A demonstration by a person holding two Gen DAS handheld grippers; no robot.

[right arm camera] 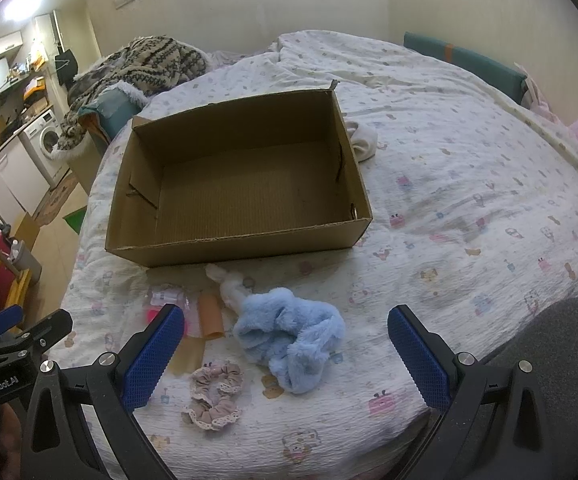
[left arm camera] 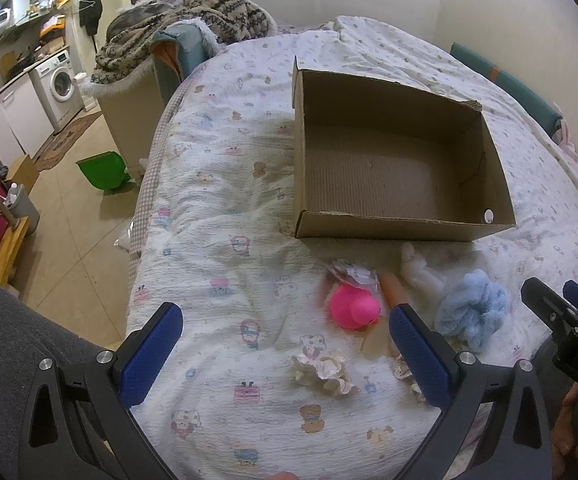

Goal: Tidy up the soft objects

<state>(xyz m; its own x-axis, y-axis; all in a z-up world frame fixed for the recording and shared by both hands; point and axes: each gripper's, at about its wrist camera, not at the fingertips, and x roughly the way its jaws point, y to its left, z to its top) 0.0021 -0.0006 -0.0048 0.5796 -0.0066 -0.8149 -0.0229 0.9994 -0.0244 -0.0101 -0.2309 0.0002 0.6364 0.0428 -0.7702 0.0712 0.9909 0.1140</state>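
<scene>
An empty open cardboard box (left arm camera: 393, 168) (right arm camera: 233, 184) sits on the bed. In front of it lie a pink rubber toy (left arm camera: 354, 307), a fluffy blue scrunchie (left arm camera: 473, 312) (right arm camera: 289, 332), a white plush piece (left arm camera: 419, 270) (right arm camera: 231, 286), an orange tube (right arm camera: 210, 316) and a lace scrunchie (left arm camera: 323, 372) (right arm camera: 215, 394). My left gripper (left arm camera: 285, 336) is open above the quilt, near the pink toy. My right gripper (right arm camera: 285, 340) is open, hovering around the blue scrunchie without touching it. It also shows in the left wrist view (left arm camera: 561, 300).
The bed's patterned quilt (left arm camera: 225, 240) (right arm camera: 469, 184) has its edge on the left, with floor beyond. A white cloth (right arm camera: 363, 140) lies behind the box. A heap of blankets (left arm camera: 185, 20), a green bin (left arm camera: 103, 170) and a washing machine (left arm camera: 59, 82) stand at the far left.
</scene>
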